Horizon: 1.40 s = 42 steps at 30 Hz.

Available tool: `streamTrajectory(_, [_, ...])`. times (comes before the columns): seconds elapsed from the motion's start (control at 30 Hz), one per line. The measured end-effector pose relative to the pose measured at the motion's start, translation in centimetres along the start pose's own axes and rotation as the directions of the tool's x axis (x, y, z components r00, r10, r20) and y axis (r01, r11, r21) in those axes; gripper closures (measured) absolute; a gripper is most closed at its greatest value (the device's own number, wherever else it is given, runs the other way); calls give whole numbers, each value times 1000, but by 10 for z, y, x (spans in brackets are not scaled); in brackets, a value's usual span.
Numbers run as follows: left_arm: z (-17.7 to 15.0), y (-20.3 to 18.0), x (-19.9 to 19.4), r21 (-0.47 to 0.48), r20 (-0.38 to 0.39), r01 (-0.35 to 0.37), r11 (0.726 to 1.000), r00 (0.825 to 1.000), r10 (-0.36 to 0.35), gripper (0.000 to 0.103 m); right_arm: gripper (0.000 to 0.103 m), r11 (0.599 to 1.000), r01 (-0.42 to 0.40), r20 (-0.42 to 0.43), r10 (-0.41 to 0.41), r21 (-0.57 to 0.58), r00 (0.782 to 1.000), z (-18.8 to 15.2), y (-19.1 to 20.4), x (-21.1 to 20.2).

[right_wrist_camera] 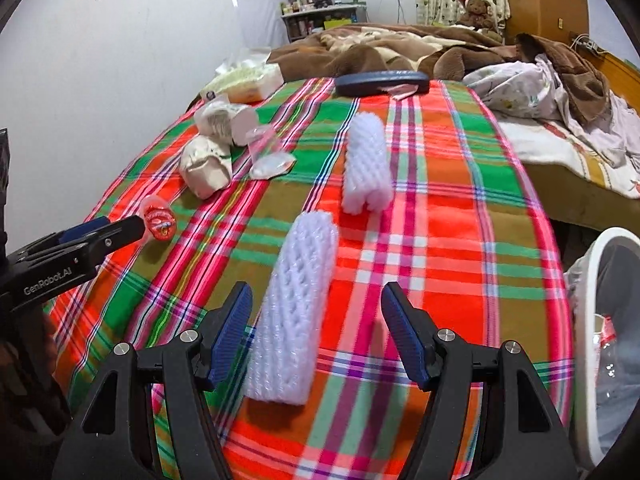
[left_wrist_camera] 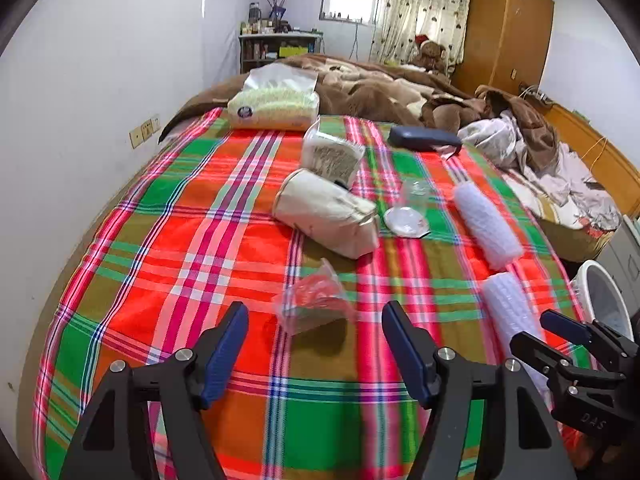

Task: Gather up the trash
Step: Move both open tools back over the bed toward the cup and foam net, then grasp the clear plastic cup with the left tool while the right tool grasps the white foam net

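On the plaid bedspread (left_wrist_camera: 224, 208) lies a crumpled clear bag with red print (left_wrist_camera: 314, 304), just beyond my left gripper (left_wrist_camera: 315, 312), which is open and empty. From the right wrist view that bag (right_wrist_camera: 160, 220) sits at the left gripper's tips (right_wrist_camera: 136, 226). My right gripper (right_wrist_camera: 317, 292) is open around the near end of a white foam net sleeve (right_wrist_camera: 296, 292); the sleeve lies close to the left finger and is not pinched. A second foam sleeve (right_wrist_camera: 366, 164) lies farther back. In the left wrist view the right gripper (left_wrist_camera: 530, 326) hovers over the near sleeve (left_wrist_camera: 508, 300).
A white bin (right_wrist_camera: 600, 248) with a liner stands off the bed's right edge. Mid-bed lie a cream bag (left_wrist_camera: 328, 220), a clear tub of grains (left_wrist_camera: 332, 156), a clear cup and lid (left_wrist_camera: 406, 220) and a dark case (left_wrist_camera: 424, 138). Brown blankets (left_wrist_camera: 380, 88) are heaped behind.
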<state>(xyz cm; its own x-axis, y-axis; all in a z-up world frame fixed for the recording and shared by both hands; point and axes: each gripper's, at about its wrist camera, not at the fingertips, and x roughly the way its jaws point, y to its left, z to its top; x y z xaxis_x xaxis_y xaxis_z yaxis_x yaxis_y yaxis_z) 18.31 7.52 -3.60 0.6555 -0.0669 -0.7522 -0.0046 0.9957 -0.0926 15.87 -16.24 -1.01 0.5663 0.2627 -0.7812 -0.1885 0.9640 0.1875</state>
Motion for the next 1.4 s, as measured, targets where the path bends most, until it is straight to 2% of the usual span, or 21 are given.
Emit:
streamTrajectory(0.13, [3,6,12,-1,-21,37,999,999,-37,34,35,1000,23,-15,-23,-9,1000,-2,6,7])
streamTrajectory(0.2, [4,8,19,-11,-36,20,1000,999,-20,34,35,1000,30,-30,-30,-5,999,-4,8,10])
streamTrajectory(0.33, [5,9,26,-11,-38,39,999,998,-40,34,35,998,58,-32,-58,-19,998,-5,11,14])
streamTrajectory(0.4, [5,9,31,-10,-51,38,999,998,-38,34,43,998,55,-31,-56,-24,998,-5,13,14])
streamTrajectory(0.47, [5,11,33,-23,-52,49,999,997,-50,34,56,997,67,-27,-67,-26,997,-4,14,15])
streamTrajectory(0.53, [5,12,35,-35,-50,58,998,997,-60,34,62,997,69,-27,-70,-30,997,-4,14,15])
streamTrajectory(0.57, [5,13,35,-38,-48,58,998,997,-60,36,67,998,63,-27,-63,-28,998,-4,14,15])
streamTrajectory(0.67, [5,14,35,-52,-49,66,996,996,-69,47,74,998,60,-25,-61,-25,998,-3,14,16])
streamTrajectory(0.77, [5,12,34,-46,-44,63,997,997,-65,51,75,998,54,-21,-54,-24,998,-3,14,15])
streamTrajectory(1.07, [3,6,23,-34,-31,56,998,998,-57,51,76,999,50,-6,-50,-16,999,-2,13,10])
streamTrajectory(1.4, [0,-17,-9,13,17,77,997,997,-77,51,77,998,55,54,-56,5,997,1,5,-14])
